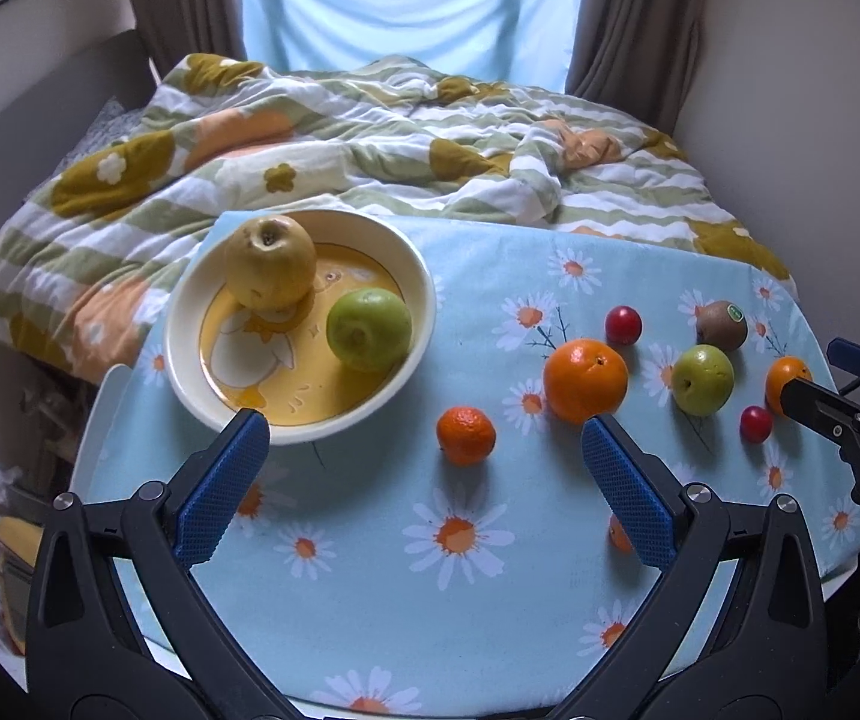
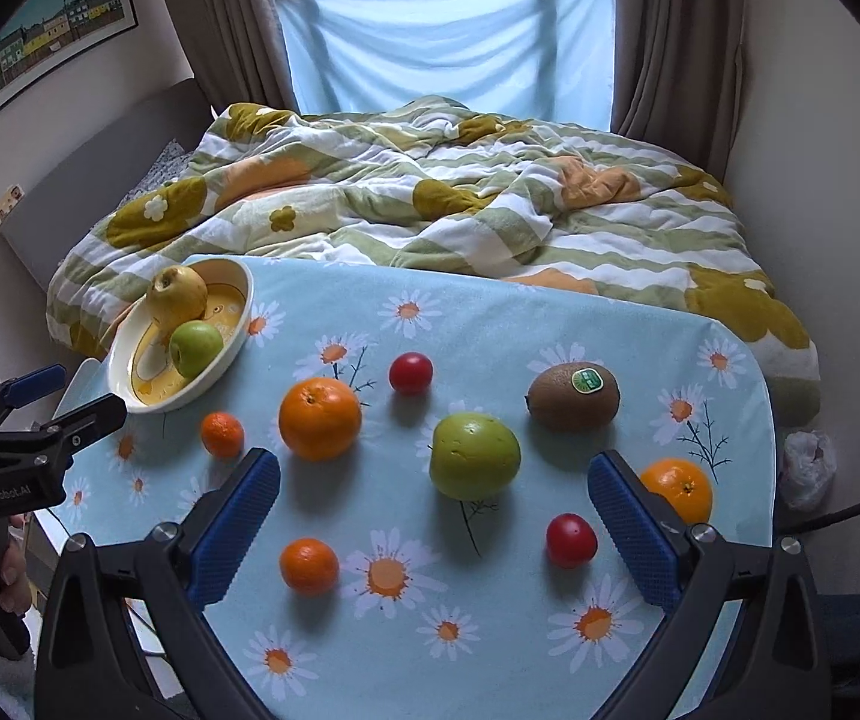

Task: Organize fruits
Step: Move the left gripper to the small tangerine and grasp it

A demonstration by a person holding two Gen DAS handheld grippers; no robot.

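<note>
A cream bowl (image 1: 189,324) with a duck print holds a yellow apple (image 1: 270,261) and a green apple (image 1: 369,330). My left gripper (image 1: 423,438) hovers open just in front of the bowl, with a small mandarin (image 1: 466,435) on the cloth between its fingers. To the right lie a large orange (image 1: 586,381), a green apple (image 2: 475,456), a kiwi (image 2: 574,396), two red fruits (image 2: 410,372) (image 2: 571,540), another orange (image 2: 679,489) and a second mandarin (image 2: 308,565). My right gripper (image 2: 434,463) is open above the loose green apple, holding nothing.
The fruit lies on a table under a blue daisy cloth (image 2: 490,324). A bed with a rumpled striped quilt (image 2: 430,198) sits right behind it. A white plastic bag (image 2: 808,468) lies beyond the table's right edge. A hand (image 2: 9,576) holds the left gripper's handle.
</note>
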